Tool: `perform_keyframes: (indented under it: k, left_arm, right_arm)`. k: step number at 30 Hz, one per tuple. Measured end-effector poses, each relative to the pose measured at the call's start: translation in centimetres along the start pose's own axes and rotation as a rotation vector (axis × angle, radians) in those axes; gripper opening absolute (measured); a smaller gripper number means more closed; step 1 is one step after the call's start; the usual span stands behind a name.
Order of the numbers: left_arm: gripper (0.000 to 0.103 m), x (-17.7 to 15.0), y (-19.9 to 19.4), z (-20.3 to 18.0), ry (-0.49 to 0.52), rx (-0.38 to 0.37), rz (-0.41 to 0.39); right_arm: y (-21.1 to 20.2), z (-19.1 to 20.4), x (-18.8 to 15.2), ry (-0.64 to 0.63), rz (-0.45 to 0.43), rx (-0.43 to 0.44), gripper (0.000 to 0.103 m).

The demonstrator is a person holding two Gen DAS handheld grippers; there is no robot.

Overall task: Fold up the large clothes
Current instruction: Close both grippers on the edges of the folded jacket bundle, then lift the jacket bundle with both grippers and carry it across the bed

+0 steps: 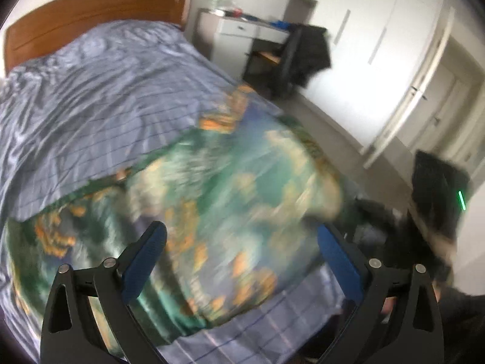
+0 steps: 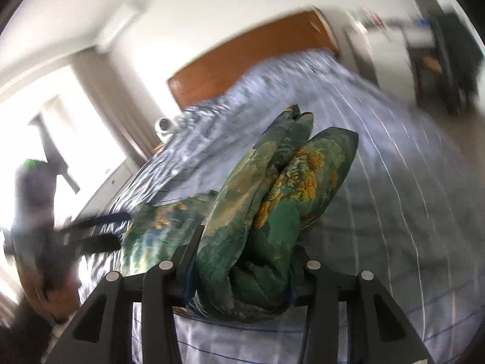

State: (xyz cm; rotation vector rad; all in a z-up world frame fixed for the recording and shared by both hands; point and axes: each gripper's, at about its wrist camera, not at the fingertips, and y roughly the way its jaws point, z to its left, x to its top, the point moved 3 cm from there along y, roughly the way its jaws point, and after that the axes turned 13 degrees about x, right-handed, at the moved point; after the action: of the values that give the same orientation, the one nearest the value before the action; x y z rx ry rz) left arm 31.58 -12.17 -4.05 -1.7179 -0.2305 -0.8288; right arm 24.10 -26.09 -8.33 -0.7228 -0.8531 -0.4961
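Folding looks partly done, as far as you can judge: the green garment (image 1: 212, 206) lies rumpled on the near part of the bed (image 1: 91, 97), not yet a neat stack. Your right gripper (image 2: 242, 261) has closed on a thick bunched fold of it (image 2: 266, 206), which stands up between the fingers above the sheet. Your left gripper (image 1: 242, 242) is wide open and holds nothing; the garment spreads just beyond and beneath its fingers, blurred. Flattening and further folds seem left.
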Motion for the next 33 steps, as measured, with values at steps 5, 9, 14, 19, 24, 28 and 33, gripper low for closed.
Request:
perform_keyframes:
  k: [5, 9, 14, 19, 24, 28, 33]
  left_arm:
    - [0.101, 1.4, 0.5, 0.3, -0.005, 0.016, 0.023]
    - [0.1, 0.6, 1.5, 1.8, -0.037, 0.07, 0.072]
    - [0.076, -1.2, 1.3, 3.7, -0.056, 0.113, 0.103]
    - [0.039, -1.5, 1.1, 5.1, -0.102, 0.054, 0.106]
    - [0.027, -1.6, 1.0, 5.4, -0.096, 0.096, 0.079]
    - [0.026, -2.0, 0.3, 8.7, -0.137, 0.132, 0.083]
    - [0.025, -3.7, -1.0, 15.4, -0.243, 0.182, 0.086]
  right_arm:
    - [2.6, 8.4, -0.8, -0.311, 0.053, -0.043, 0.044]
    - [4.6, 12.0, -2.7, -0.481, 0.1, -0.037, 0.044]
    - [6.0, 14.5, -5.0, -0.667, 0.125, -0.056, 0.044]
    - [6.1, 14.9, -5.9, -0.704, 0.128, -0.074, 0.044]
    - [5.0, 16.2, -6.0, -0.688, 0.124, -0.057, 0.066]
    - [2.6, 16.6, -5.4, -0.619, 0.128, 0.038, 0.078]
    - [0.3, 14.4, -3.7, -0.437, 0.131, 0.142, 0.078]
